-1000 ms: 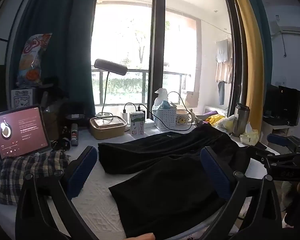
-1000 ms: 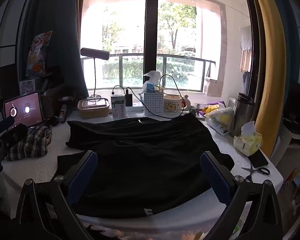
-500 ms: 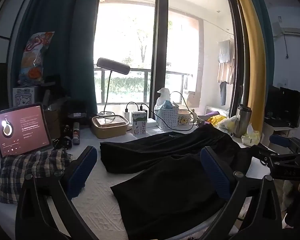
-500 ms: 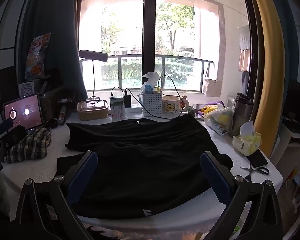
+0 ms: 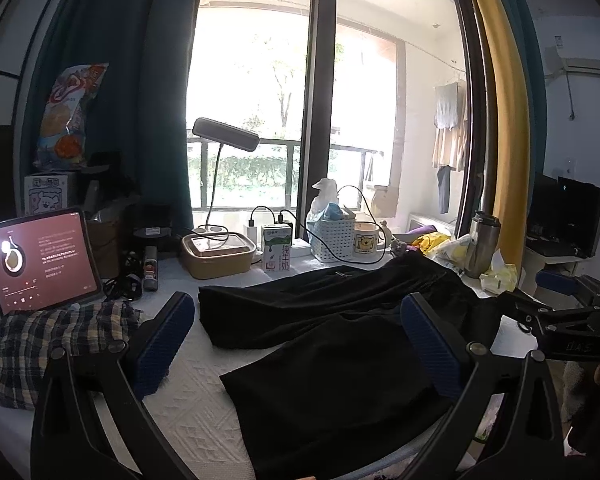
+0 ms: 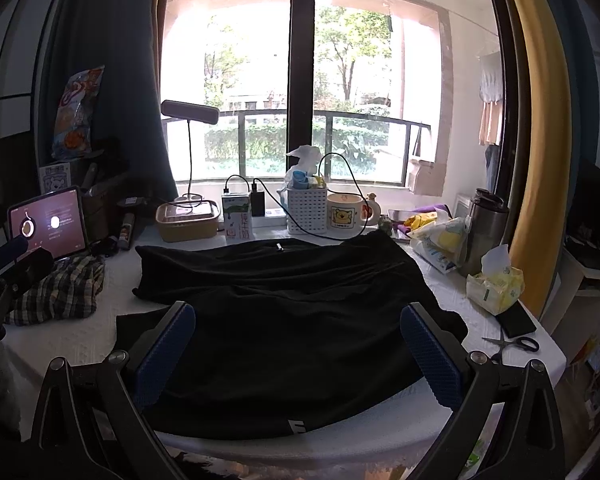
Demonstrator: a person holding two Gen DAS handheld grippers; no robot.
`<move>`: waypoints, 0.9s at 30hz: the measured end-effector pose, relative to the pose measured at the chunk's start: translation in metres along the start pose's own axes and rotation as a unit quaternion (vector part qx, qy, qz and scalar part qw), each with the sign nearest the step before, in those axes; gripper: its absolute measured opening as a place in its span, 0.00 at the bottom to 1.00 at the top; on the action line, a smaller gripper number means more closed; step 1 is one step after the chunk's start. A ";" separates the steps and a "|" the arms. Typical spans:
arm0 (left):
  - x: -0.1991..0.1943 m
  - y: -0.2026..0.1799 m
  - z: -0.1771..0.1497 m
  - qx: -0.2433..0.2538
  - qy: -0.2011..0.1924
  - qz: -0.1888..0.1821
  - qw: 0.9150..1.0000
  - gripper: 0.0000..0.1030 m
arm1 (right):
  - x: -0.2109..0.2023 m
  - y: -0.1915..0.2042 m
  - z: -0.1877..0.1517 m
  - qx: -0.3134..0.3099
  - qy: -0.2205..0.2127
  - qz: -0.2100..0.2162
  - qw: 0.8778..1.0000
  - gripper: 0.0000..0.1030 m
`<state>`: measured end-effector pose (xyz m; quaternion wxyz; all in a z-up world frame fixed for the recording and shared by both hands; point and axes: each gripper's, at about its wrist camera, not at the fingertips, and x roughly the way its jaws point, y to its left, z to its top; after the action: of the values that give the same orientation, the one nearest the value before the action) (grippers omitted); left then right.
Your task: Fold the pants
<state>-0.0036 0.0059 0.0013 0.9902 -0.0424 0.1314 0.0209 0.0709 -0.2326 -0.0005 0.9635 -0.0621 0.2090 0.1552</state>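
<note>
Black pants [image 6: 292, 312] lie spread flat on the white table cover [image 6: 100, 336], legs pointing left, waist to the right; the same pants [image 5: 340, 344] fill the middle of the left wrist view. My left gripper [image 5: 296, 344] is open, held above the table's left front, nothing between its blue pads. My right gripper [image 6: 296, 352] is open too, hovering over the near edge of the pants without touching them. The right gripper's body [image 5: 564, 320] shows at the right edge of the left wrist view, and the left gripper's body [image 6: 12, 268] at the left edge of the right wrist view.
A folded plaid cloth [image 6: 60, 288] and a lit tablet [image 6: 48, 224] sit at the left. Along the window stand a lamp [image 6: 190, 112], lunch box [image 6: 188, 220], milk carton [image 6: 238, 216], white basket [image 6: 306, 210] and mug [image 6: 346, 216]. Tissues [image 6: 496, 284], tumbler [image 6: 486, 228], phone [image 6: 516, 320] and scissors [image 6: 512, 346] crowd the right.
Both grippers have drifted slightly, so the views shift a little. The pants have not moved and both grippers stay open.
</note>
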 end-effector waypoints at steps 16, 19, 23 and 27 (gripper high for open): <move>0.000 0.000 0.000 0.004 0.004 0.002 1.000 0.99 | 0.000 -0.002 -0.002 0.002 0.000 0.000 1.000 1.00; 0.000 0.000 0.000 0.004 0.004 0.002 1.000 0.99 | 0.000 -0.002 -0.002 0.002 0.000 0.000 1.000 1.00; 0.000 0.000 0.001 0.004 0.005 0.002 1.000 0.99 | 0.000 -0.002 -0.002 0.002 0.000 0.000 1.000 1.00; 0.000 0.000 0.001 0.004 0.005 0.002 1.000 0.99 | 0.000 -0.002 -0.002 0.002 0.000 0.000 1.000 1.00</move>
<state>-0.0034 0.0063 0.0019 0.9897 -0.0384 0.1361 0.0218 0.0705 -0.2351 -0.0023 0.9637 -0.0604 0.2091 0.1549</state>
